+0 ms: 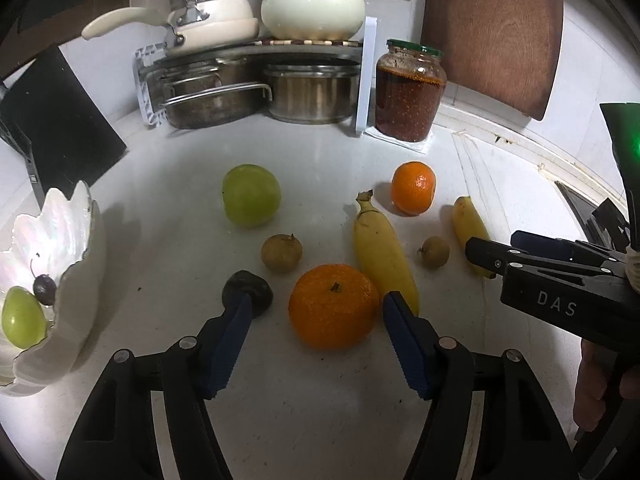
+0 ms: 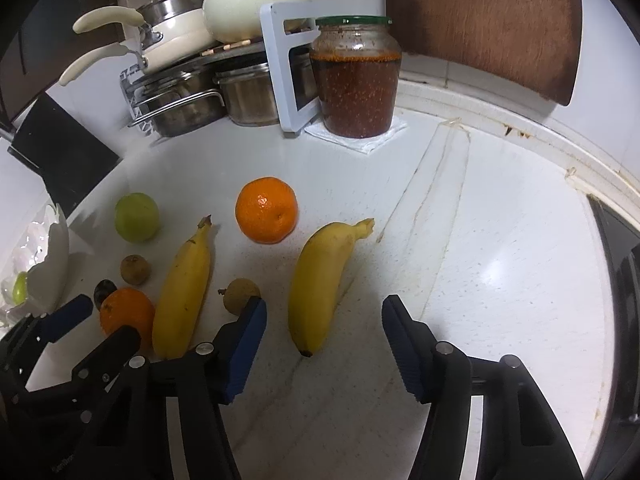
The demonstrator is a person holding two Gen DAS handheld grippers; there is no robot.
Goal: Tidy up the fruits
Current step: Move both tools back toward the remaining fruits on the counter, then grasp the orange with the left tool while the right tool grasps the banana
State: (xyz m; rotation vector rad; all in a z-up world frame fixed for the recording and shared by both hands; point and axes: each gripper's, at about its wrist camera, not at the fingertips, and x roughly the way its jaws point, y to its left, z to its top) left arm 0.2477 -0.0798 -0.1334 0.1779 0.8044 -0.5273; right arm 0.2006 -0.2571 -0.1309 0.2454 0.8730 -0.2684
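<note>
My left gripper (image 1: 318,304) is open, its jaws on either side of a near orange (image 1: 333,306) on the white counter. A dark plum (image 1: 247,293) lies behind its left finger. A green apple (image 1: 251,195), two brown longans (image 1: 281,253) (image 1: 435,252), a long banana (image 1: 382,252) and a far orange (image 1: 413,188) lie beyond. My right gripper (image 2: 324,314) is open, its jaws on either side of the lower end of a second banana (image 2: 320,280). A white shell bowl (image 1: 76,232) at left holds a green fruit (image 1: 22,317) and a dark cherry (image 1: 45,288).
A jar of red chili sauce (image 2: 355,80) stands at the back beside a white rack (image 2: 280,68) with steel pots and cream cookware. A wooden board (image 2: 488,20) leans on the wall. A black stove edge (image 2: 616,280) is at right, a black object (image 1: 52,128) at left.
</note>
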